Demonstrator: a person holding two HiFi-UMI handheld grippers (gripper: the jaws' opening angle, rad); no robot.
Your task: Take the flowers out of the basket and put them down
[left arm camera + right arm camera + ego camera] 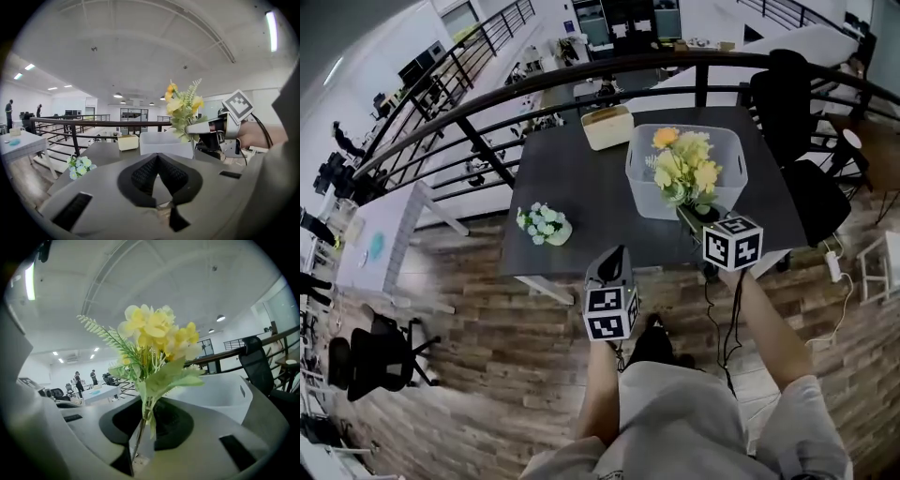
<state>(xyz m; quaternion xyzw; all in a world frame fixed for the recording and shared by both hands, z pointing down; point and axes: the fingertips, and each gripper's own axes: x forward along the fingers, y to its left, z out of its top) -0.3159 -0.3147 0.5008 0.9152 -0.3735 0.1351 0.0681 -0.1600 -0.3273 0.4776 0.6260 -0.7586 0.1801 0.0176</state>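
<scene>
A bunch of yellow flowers (684,169) with green leaves stands over the clear plastic basket (731,141) on the dark table (581,187). My right gripper (695,215) is at the basket's near edge, shut on the stems. In the right gripper view the stems (142,420) run down between the jaws and the blooms (152,336) rise above them. My left gripper (619,253) hovers at the table's near edge, left of the basket, shut with nothing in it (158,161). A small white-and-blue bunch (542,225) lies on the table's left part.
A beige box (607,127) sits at the table's far side beside the basket. A black railing (487,94) runs behind the table. Black office chairs (792,112) stand to the right. A cable (839,281) trails on the wooden floor.
</scene>
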